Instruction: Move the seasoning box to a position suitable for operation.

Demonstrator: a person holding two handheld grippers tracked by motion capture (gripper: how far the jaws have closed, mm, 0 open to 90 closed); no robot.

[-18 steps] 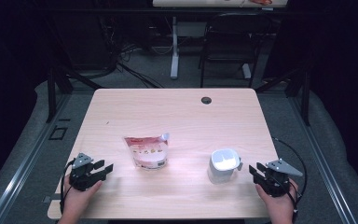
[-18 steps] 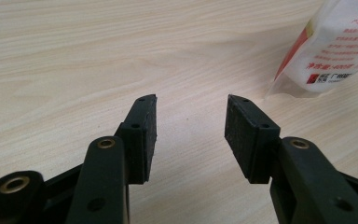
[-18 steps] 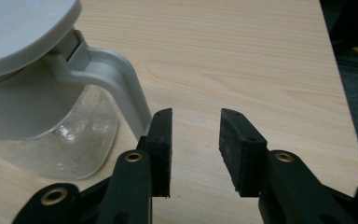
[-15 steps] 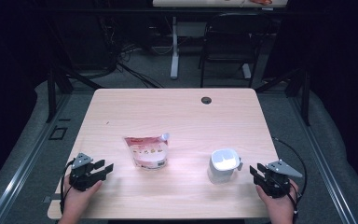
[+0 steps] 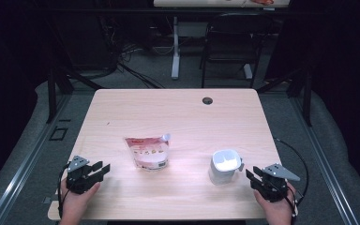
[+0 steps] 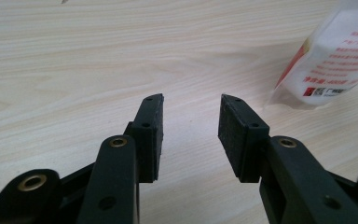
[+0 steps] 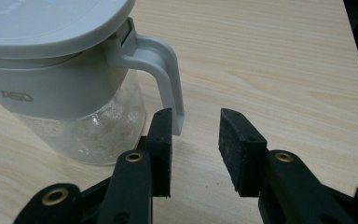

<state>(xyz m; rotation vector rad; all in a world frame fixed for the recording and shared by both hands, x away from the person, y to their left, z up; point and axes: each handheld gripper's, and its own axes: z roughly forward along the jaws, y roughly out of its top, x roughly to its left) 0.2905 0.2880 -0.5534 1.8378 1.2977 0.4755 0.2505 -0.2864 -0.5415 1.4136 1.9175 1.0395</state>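
Dark floor, cables and chair legs surround the pale wooden table point(image 5: 178, 117) at which we sit, with a small round grommet hole point(image 5: 207, 101) near its far edge.

We hold our left gripper point(image 5: 95, 171) low over the near left corner, its jaws standing apart with bare wood between them. In the left gripper view those same jaws of the left gripper point(image 6: 190, 128) frame nothing at all, and the pouch point(image 6: 335, 60) lies ahead and off to one side, clear of the pads. From above we see the pouch point(image 5: 146, 152) lying flat near the middle of the table, pink and white with a small spout cap at its far right corner, well apart from the left gripper.

Our right gripper point(image 5: 254, 177) rests at the near right corner, its jaws likewise parted and gripping nothing. Just beside it stands the jug point(image 5: 224, 167), upright, with a white lid and body. In the right gripper view the right gripper point(image 7: 195, 149) points past the jug point(image 7: 70, 88), whose clear lower wall and pale handle sit just ahead of one jaw; whether the pad touches the handle we cannot tell.
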